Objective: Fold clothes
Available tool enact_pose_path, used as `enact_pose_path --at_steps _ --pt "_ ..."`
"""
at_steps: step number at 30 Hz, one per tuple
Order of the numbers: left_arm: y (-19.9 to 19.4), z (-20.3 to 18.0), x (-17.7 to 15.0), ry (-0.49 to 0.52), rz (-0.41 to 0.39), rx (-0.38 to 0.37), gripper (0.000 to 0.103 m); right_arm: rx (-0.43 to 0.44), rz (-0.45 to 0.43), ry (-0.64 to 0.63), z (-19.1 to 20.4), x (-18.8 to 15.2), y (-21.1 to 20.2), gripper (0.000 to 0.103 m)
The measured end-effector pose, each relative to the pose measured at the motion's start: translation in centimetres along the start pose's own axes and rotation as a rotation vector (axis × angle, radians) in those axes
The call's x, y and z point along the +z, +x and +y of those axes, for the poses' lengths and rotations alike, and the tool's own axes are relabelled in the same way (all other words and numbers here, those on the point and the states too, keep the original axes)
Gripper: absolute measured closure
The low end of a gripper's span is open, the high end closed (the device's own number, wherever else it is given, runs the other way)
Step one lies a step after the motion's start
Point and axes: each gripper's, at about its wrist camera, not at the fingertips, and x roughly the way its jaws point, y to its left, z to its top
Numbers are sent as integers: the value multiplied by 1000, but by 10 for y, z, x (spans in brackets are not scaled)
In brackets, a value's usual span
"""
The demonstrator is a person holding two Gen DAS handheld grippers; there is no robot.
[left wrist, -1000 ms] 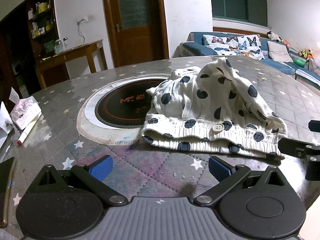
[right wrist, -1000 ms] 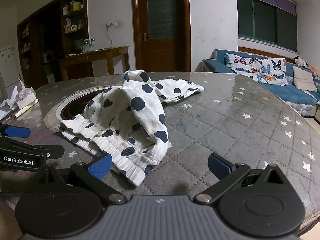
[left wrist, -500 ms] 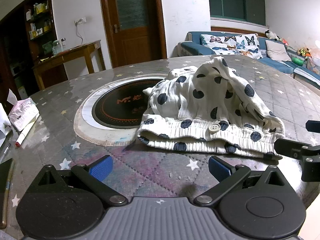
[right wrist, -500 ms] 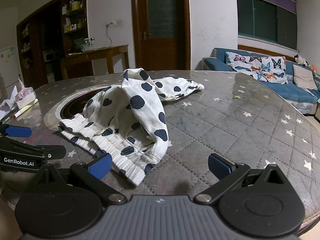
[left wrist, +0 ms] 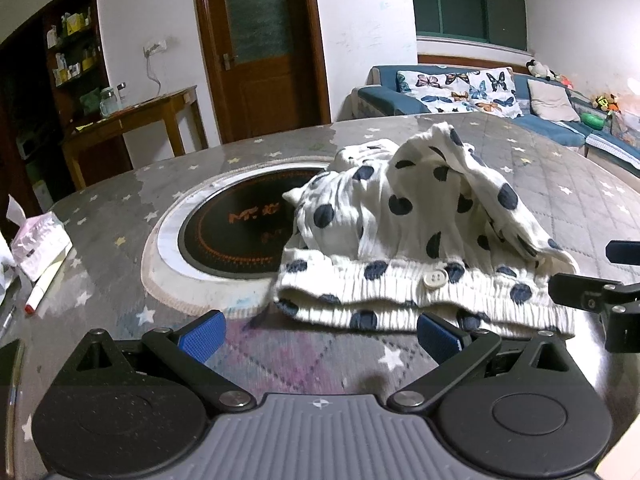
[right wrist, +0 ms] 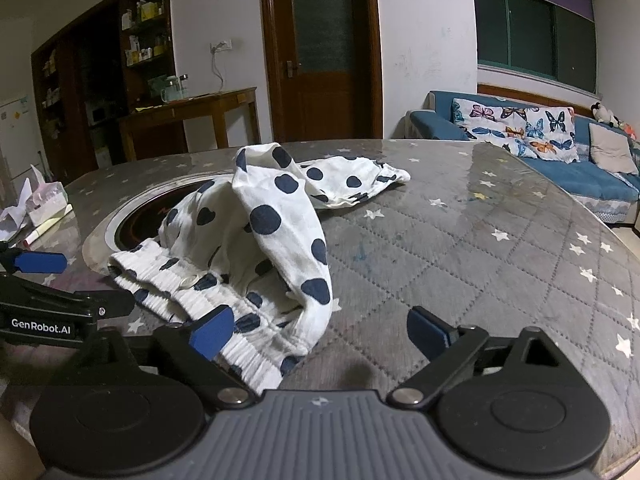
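- One garment: white polka-dot shorts [left wrist: 420,240], navy spots, crumpled in a heap on the round table [left wrist: 560,184]; elastic waistband with a white button [left wrist: 435,279] faces the left wrist camera; one leg lies flat toward the far side in the right wrist view.
- One round table, grey quilted cover with white stars, glossy; a round cooktop [left wrist: 240,228] is set into it, its near-right part covered by the shorts.
- One left gripper [left wrist: 320,334]: jaws wide apart, nothing between the blue pads; the right pad sits just in front of the waistband, whether touching I cannot tell.
- One right gripper [right wrist: 320,330]: jaws broad but closing; the waistband corner lies between them, beside the left pad [right wrist: 212,330], not pressed by both.
- One tissue pack [left wrist: 38,242] and one marker [left wrist: 44,286], at the table's left edge, well apart from the shorts.
- Background: wooden door [right wrist: 324,48], side table [right wrist: 192,114], blue sofa [right wrist: 580,164] with butterfly cushions.
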Motion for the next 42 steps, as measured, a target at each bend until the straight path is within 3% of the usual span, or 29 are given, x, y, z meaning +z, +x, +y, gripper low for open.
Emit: enact_pose_path --at_steps 3,11,18,21,22,26,31,42 --pt "5 2 8 4 -11 3 1 5 10 7 -2 4 6 14" --pt "38 23 33 -15 3 24 23 26 24 14 -5 16 23 28" --pt "67 34 39 -5 73 -56 34 55 54 21 -6 20 39 47" --pt "72 36 38 -11 91 -109 51 65 73 23 -7 19 44 62" --pt "72 36 38 -8 92 -126 63 72 82 29 -8 19 46 68" --pt "69 32 39 15 91 -174 88 107 88 47 -10 19 46 81" --pt "56 36 37 6 92 -201 93 161 84 57 -14 21 36 88" --pt "4 50 19 4 112 -280 94 314 127 51 -21 16 -1 91"
